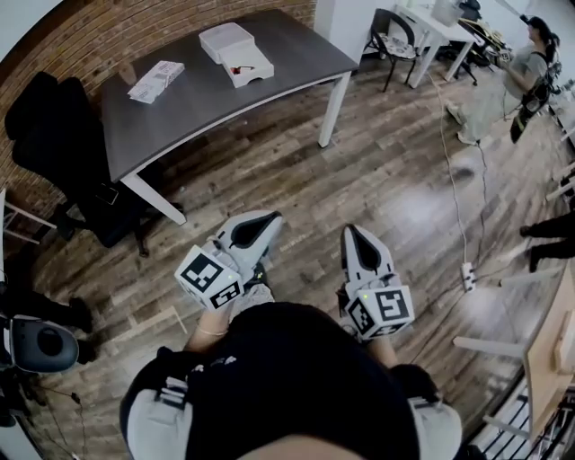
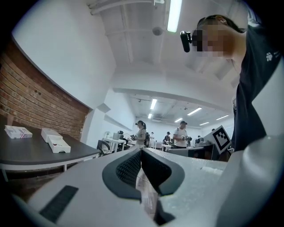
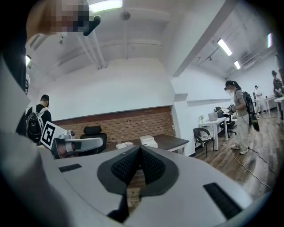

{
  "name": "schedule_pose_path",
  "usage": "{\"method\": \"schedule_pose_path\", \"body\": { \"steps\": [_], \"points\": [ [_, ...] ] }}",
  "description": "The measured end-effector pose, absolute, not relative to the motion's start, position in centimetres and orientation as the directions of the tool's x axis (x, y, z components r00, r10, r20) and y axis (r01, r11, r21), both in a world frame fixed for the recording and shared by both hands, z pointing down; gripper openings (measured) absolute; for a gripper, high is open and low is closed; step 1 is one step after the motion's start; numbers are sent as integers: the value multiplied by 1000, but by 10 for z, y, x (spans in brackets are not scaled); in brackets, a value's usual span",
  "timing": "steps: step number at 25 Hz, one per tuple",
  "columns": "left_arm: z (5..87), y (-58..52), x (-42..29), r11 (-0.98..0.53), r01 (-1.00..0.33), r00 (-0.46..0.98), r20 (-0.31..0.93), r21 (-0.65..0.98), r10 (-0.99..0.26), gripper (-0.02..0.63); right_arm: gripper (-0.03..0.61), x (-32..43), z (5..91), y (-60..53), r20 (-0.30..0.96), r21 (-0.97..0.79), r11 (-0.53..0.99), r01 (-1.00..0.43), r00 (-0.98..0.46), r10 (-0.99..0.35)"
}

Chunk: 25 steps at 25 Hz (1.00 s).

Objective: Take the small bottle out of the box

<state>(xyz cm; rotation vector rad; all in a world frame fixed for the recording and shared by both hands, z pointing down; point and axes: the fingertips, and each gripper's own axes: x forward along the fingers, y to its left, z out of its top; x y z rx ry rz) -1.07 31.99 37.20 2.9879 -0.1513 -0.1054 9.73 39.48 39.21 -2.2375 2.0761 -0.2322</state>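
A white box (image 1: 236,52) lies on the dark grey table (image 1: 269,85) far ahead of me, with a smaller printed box (image 1: 156,79) to its left; no small bottle shows in any view. I hold both grippers close to my body over the wood floor, well short of the table. My left gripper (image 1: 269,221) is shut with nothing between its pads (image 2: 133,166). My right gripper (image 1: 350,235) is shut and empty too, its pads (image 3: 150,165) meeting. In the left gripper view the white box (image 2: 55,142) sits at the far left. In the right gripper view the white box (image 3: 148,141) shows just above the jaws.
A black office chair (image 1: 54,135) stands left of the table. Another chair (image 1: 393,40) and a white desk (image 1: 440,27) are at the back right, where a person (image 1: 517,81) stands. A cable and power strip (image 1: 467,274) lie on the floor at right.
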Motion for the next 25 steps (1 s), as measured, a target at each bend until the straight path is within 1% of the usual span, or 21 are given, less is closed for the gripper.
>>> {"method": "schedule_pose_path", "body": {
  "steps": [8,25],
  "points": [
    [373,239,-10,-981,-101,991,-68,167,-114,2,-2,107,391,318,85,-158,-110,-981,98,-992],
    [375,67,-43,-968,-162,982,-61,191,-177,2,0,86,387,143,112,-142,-74,-987,58,-992]
  ]
}}
